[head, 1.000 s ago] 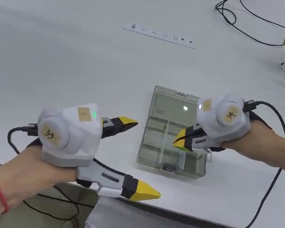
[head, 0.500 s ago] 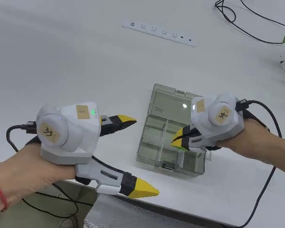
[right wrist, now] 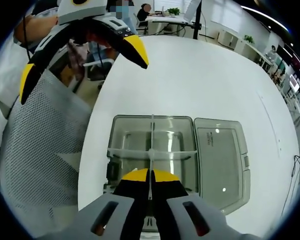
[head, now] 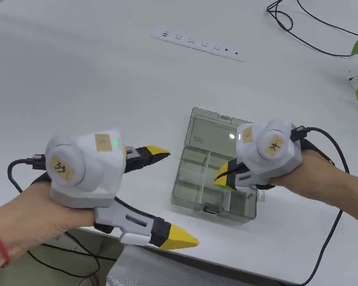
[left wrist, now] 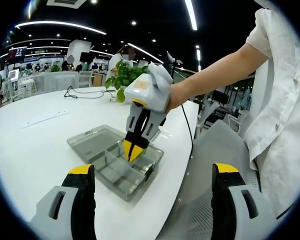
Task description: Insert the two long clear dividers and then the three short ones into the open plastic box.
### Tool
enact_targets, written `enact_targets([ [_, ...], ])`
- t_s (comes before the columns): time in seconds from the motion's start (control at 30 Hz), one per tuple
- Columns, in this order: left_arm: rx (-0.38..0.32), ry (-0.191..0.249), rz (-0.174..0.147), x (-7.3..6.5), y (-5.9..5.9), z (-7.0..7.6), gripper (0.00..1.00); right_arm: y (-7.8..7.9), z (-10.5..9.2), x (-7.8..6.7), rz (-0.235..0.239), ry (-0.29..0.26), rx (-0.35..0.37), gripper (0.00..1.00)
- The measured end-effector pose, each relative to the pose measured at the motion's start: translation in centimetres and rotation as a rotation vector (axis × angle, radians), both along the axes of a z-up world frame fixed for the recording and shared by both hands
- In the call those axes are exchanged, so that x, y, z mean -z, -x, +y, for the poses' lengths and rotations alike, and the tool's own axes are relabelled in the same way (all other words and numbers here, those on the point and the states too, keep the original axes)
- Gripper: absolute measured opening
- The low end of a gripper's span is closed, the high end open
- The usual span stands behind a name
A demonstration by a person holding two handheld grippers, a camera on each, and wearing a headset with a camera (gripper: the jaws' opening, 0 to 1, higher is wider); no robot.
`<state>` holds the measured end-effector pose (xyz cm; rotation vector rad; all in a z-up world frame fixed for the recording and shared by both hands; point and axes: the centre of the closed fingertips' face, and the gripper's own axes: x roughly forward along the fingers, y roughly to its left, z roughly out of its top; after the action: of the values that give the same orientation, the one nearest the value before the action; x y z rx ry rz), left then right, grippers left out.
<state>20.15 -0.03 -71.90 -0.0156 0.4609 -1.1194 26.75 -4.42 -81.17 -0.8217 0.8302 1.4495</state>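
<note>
A broad white table [head: 95, 77] takes up most of the head view. Its near edge is just in front of the person. Around it is an open office with strip ceiling lights [left wrist: 192, 15] and rows of desks far back. A grey mesh chair [right wrist: 40, 145] is drawn up to the table's near edge. Black cables [head: 304, 24] loop at the far right corner, near a leafy plant [left wrist: 121, 75], and a white power strip [head: 200, 43] lies flat well beyond the work.

The plastic box [head: 210, 210] sits on the table near that edge, in front of the person's right hand. Its lid [head: 218, 128] is folded open flat on the far side, so the hinge runs left to right across the head view.

The left gripper [head: 170, 196] hangs well to the left of the box with its jaws spread wide and nothing between them.

The right gripper [right wrist: 150, 175] is over the tray, jaws pressed together and pinching the top edge of a clear divider [right wrist: 151, 131]. That divider stands on edge inside the tray. Its long axis points straight away from the gripper and lies parallel to the hinge. A second divider [right wrist: 175, 154] stands across it at a right angle, running from the hinge side to the front wall.
</note>
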Motion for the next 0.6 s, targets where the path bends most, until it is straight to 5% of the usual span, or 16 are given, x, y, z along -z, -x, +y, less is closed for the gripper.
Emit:
enact_targets([
  [0.6, -0.016, -0.002, -0.001, -0.3, 0.2, 0.3, 0.99, 0.0, 0.0, -2.8, 0.023, -0.105, 0.088, 0.19],
])
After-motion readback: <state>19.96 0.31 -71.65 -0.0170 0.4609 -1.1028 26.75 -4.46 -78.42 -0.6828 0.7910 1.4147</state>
